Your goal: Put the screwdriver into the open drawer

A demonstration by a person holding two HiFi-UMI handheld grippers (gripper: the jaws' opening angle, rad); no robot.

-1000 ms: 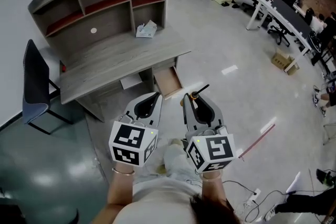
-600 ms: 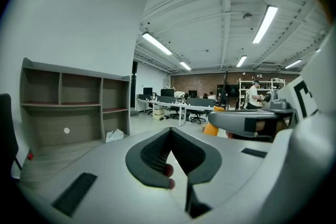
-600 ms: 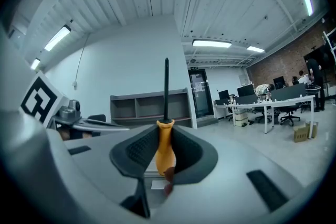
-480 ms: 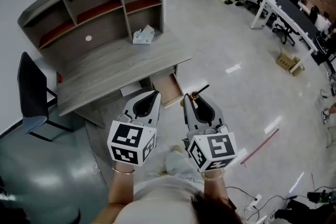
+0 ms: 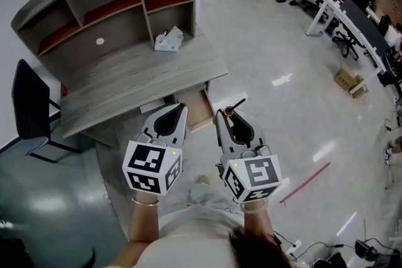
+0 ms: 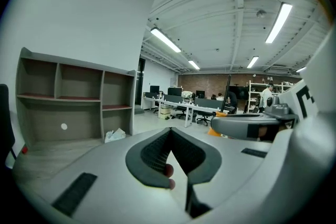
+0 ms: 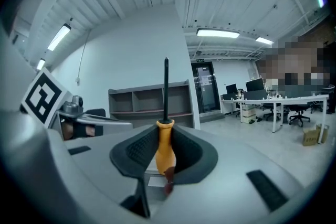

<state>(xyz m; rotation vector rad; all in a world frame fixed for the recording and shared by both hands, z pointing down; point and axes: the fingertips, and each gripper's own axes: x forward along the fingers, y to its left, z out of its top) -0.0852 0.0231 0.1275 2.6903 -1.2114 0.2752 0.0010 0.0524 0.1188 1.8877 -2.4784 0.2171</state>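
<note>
1. Right gripper (image 5: pixel 230 124) clamped the screwdriver (image 7: pixel 165 145) by its orange handle, centre of the head view.
2. Black shaft ran along the jaws, tip pointing away from the person, toward upper right.
3. Left gripper (image 5: pixel 169 121): jaws together, holding nothing.
4. Open drawer (image 5: pixel 197 108) sat under the desk (image 5: pixel 125 78), just above both grippers.

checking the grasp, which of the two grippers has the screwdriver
The right gripper: its fingers clamp the orange handle of the screwdriver. The left gripper is shut on nothing.
</note>
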